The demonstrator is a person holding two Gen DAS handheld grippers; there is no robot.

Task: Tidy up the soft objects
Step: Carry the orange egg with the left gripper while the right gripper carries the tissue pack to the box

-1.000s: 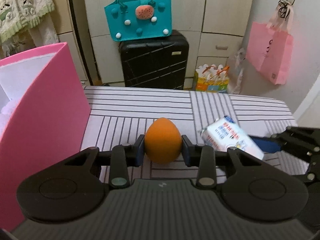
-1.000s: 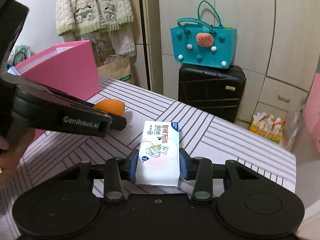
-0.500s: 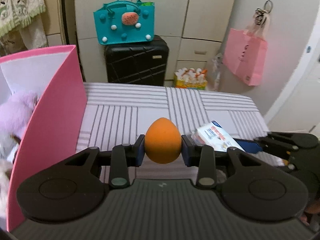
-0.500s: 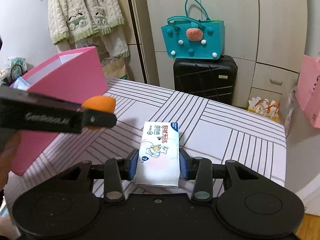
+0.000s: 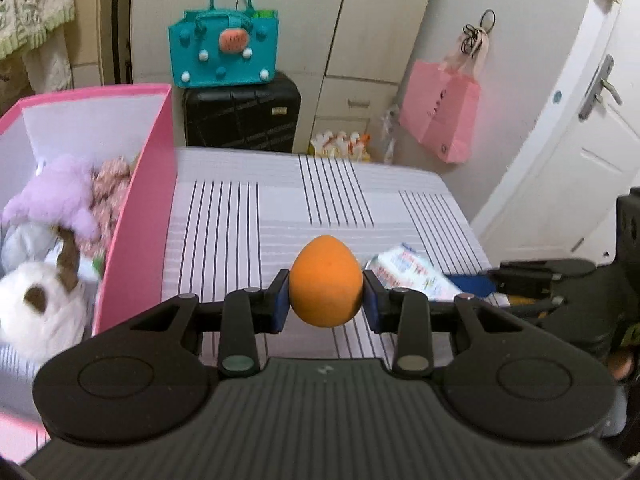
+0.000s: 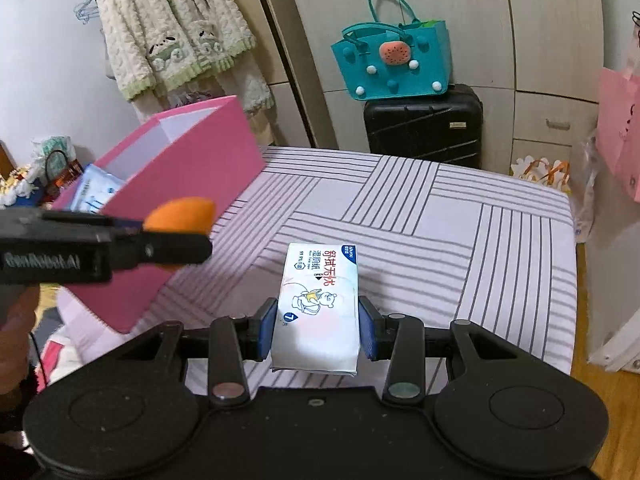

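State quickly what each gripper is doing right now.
Left gripper: closed on the orange sponge.
Right gripper: closed on the tissue pack.

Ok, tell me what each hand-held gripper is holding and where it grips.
The left hand-held gripper pinches the orange egg-shaped sponge across its wide middle. The right hand-held gripper clamps the wet-wipes pack by its long sides, near the closer end.

Your two views are evenly lit by soft indoor light with faint shadows. Fisheye curvature bends the edges. The pink box [image 5: 148,184] and plush toys [image 5: 60,216] look motion-blurred.
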